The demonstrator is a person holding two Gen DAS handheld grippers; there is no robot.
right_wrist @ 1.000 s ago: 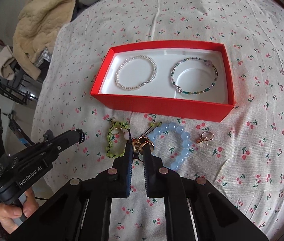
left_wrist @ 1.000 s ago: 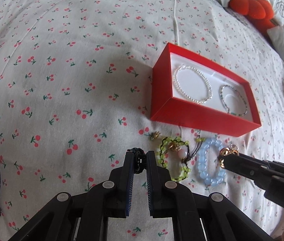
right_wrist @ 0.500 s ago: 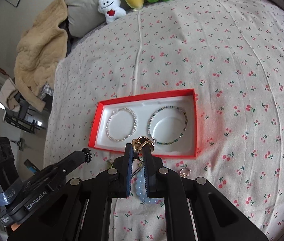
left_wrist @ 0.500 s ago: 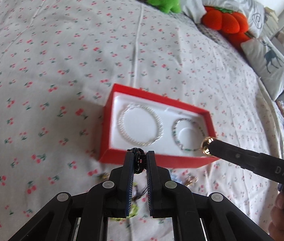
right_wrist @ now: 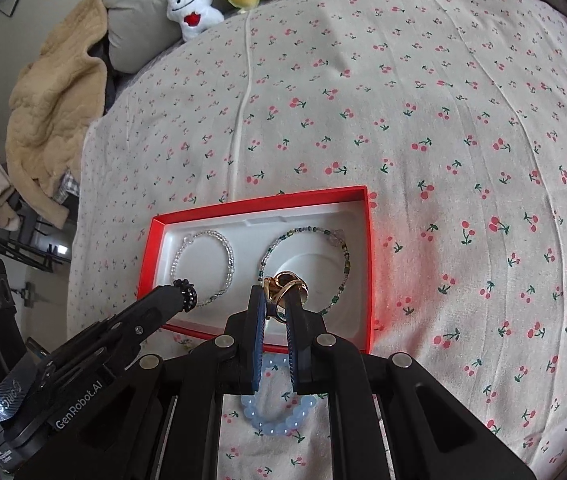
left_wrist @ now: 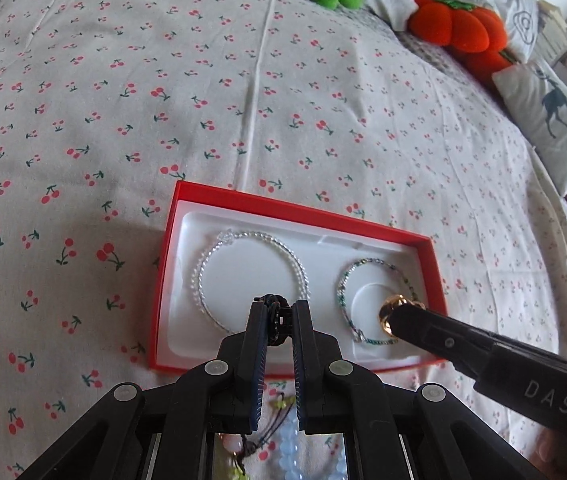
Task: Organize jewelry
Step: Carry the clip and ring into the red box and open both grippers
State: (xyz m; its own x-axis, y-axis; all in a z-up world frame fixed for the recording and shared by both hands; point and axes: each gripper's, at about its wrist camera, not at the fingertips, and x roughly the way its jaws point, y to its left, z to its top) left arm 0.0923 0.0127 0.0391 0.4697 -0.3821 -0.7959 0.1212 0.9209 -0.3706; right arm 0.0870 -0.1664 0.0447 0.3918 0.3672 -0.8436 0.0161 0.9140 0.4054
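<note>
Red box (left_wrist: 363, 222) on the bed (left_wrist: 203, 80), white moulded liner: clear bead bracelet (left_wrist: 249, 276) and green bead bracelet (left_wrist: 375, 304) already in. Left gripper (left_wrist: 277, 310) fingers closed on a small black knobbly piece, right gripper (right_wrist: 277, 300) fingers closed on shiny gold rings (right_wrist: 285, 282), both over the box. Glassy blue bead bracelet (right_wrist: 279, 412) left outside on the sheet

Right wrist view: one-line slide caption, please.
Right tool pinches a gold ring above the red box, over the green beaded bracelet; left tool carries a small black piece.
</note>
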